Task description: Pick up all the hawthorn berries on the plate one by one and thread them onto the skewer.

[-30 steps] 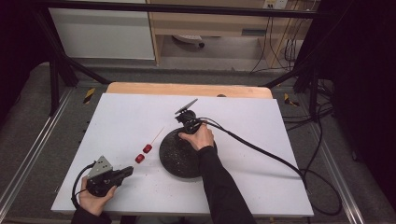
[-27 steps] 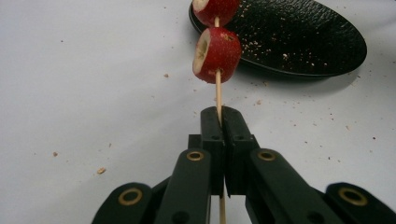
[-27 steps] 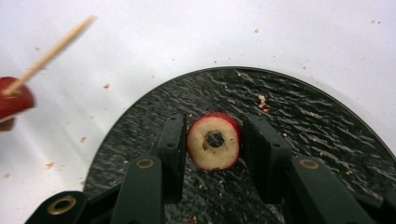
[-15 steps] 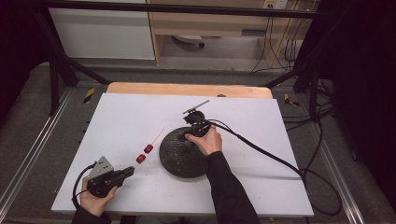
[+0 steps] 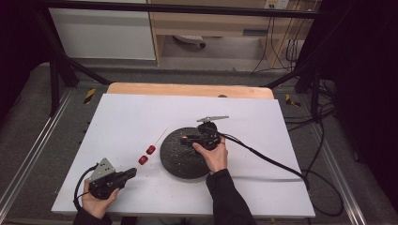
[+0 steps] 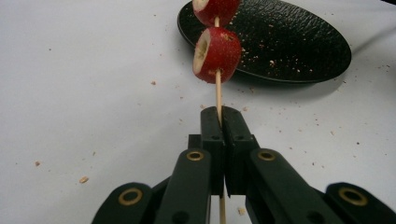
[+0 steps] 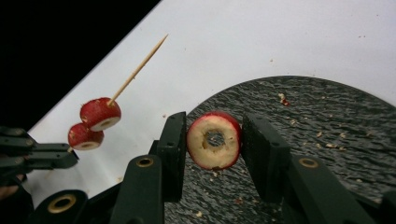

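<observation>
My left gripper (image 6: 219, 112) is shut on the lower end of a thin wooden skewer (image 6: 217, 91) that carries two red fruit slices (image 6: 217, 55). In the high view this gripper (image 5: 132, 173) rests near the table's front left, with the skewer (image 5: 159, 136) pointing up and right toward a black plate (image 5: 176, 161). My right gripper (image 7: 213, 119) is shut on a red cored fruit slice (image 7: 214, 142) and holds it above the plate (image 7: 327, 121). From above, it (image 5: 186, 139) points left over the plate's upper part. The skewer's bare tip (image 7: 140, 67) lies to its left.
The white table (image 5: 263, 117) has a wooden strip along its far edge. Crumbs are scattered on the plate and the table. A black cable (image 5: 267, 161) trails right from my right gripper. Metal frame rails run along both sides of the table.
My right hand has shifted a little to the right over the plate, and its gripper has swung from pointing away to pointing left, still with the fruit slice. The left gripper has not moved.
</observation>
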Action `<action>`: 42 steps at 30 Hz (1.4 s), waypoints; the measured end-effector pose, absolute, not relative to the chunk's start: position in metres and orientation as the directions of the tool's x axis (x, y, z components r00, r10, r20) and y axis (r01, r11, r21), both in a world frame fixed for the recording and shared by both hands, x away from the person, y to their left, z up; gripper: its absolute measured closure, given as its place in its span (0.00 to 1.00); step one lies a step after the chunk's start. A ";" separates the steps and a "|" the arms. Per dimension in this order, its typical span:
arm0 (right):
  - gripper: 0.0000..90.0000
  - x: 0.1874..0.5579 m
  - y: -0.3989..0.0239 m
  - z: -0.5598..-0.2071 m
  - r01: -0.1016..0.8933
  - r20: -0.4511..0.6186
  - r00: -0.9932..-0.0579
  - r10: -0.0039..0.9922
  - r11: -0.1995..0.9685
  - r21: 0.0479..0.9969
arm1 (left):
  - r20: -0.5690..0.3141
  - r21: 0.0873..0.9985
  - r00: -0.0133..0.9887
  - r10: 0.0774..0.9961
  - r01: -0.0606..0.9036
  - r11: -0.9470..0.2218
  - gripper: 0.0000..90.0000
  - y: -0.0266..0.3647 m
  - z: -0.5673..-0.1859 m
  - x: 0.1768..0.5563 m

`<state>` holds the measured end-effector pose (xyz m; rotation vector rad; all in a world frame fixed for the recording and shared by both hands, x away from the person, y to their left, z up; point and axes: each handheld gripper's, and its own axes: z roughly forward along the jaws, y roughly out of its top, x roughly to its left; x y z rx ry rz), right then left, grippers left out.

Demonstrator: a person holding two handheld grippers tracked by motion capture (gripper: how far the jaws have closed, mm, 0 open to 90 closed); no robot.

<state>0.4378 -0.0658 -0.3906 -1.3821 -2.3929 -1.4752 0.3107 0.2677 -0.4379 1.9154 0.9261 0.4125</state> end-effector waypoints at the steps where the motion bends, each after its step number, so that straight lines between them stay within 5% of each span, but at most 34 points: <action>1: 0.69 0.435 -0.066 -0.393 0.677 0.435 -0.605 0.667 0.143 0.722 | -0.092 0.858 0.658 0.747 0.433 -0.276 0.98 0.267 -0.438 0.311; 17: 0.69 0.410 -0.076 -0.417 0.617 0.600 -0.545 0.585 -0.205 0.760 | -0.096 0.868 0.668 0.738 0.419 -0.267 0.98 0.260 -0.438 0.308; 42: 0.69 0.413 -0.076 -0.410 0.464 0.649 -0.564 0.511 -0.454 0.761 | -0.143 0.894 0.679 0.720 0.401 -0.201 0.98 0.249 -0.437 0.304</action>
